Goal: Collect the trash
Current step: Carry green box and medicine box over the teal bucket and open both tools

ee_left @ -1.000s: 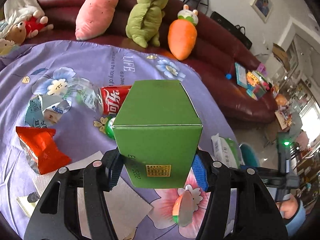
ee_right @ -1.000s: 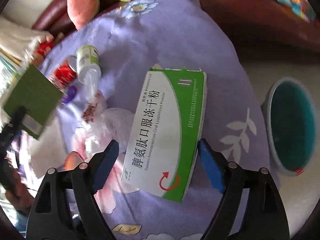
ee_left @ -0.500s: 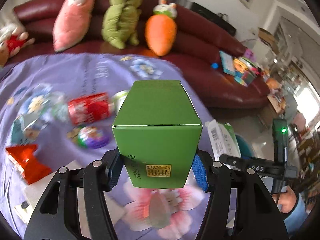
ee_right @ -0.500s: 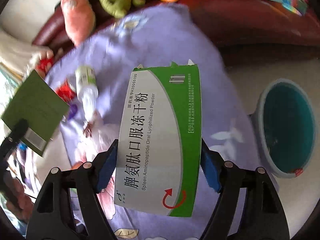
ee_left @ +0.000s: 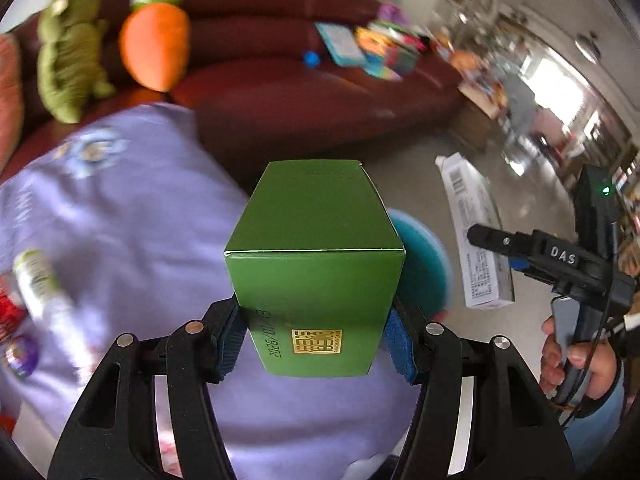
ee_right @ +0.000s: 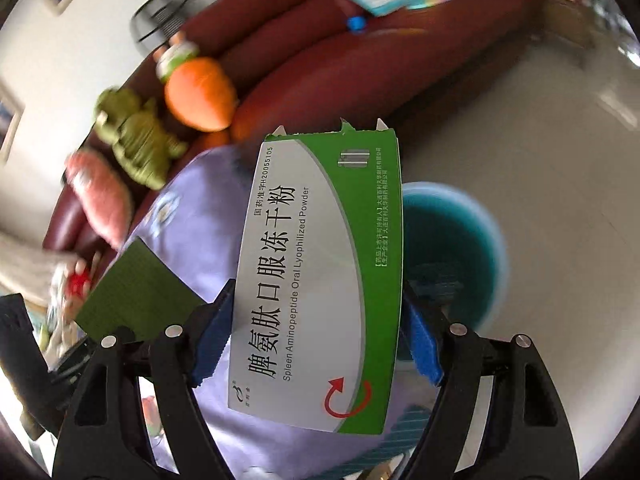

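Two hand-held grippers, each clamped on a carton, both raised off the lavender floral tablecloth. Left gripper: blue pads pressed to the sides of a plain dark-green cardboard box bearing a gold square stamp (printed date code beside it). Right gripper: pads closed on the long edges of a flat white-and-green medicine carton labelled "Spleen Aminopeptide Oral Lyophilized Powder", its far end torn. Landmark: round teal waste bin on the pale floor, just off the tablecloth's edge. In the left wrist view the bin shows directly behind the green box; in the right wrist view it lies just right of the medicine carton. Beyond the bin: dark-red leather sofa carrying an orange carrot plush and a green plush.
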`<state>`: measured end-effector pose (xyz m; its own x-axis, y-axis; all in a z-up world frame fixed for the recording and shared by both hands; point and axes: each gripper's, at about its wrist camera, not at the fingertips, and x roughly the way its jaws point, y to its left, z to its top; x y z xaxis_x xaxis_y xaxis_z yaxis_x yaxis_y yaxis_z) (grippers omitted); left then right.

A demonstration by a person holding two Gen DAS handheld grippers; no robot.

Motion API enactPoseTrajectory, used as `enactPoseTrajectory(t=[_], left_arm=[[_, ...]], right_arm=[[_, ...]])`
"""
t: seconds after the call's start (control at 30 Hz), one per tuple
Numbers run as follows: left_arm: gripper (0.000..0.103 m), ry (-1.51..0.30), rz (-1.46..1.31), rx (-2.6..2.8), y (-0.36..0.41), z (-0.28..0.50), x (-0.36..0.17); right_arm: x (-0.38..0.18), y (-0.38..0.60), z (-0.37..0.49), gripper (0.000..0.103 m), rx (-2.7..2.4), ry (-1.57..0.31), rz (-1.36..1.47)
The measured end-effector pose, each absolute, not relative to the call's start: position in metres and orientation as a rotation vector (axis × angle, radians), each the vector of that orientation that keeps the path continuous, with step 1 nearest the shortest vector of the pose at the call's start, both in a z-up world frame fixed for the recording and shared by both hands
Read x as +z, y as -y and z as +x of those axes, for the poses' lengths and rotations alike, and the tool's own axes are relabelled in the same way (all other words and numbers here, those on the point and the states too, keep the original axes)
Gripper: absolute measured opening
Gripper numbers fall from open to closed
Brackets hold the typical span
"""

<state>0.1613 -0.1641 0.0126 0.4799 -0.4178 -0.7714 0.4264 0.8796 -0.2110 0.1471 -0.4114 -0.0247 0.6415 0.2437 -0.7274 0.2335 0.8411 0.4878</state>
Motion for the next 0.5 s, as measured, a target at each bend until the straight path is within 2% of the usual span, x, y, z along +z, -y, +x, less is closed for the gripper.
enactPoseTrajectory(t=[0.2, 0.33, 0.5], left_arm=[[0.061, -1.029, 0.043, -0.56, 0.223, 0.185, -0.017], [0.066, -1.08, 0.057, -0.568, 0.257, 0.202, -0.036], [0.068, -1.119, 0.062, -0.562, 0.268, 0.208, -0.053]], right_arm=[[-0.042, 0.451, 0.138, 0.073, -0.062, -0.908, 0.631], [-0.05, 0.465, 0.143, 0.073, -0.095, -0.922, 0.635], [-0.062, 0.47, 0.15, 0.073, -0.105, -0.942, 0.636]])
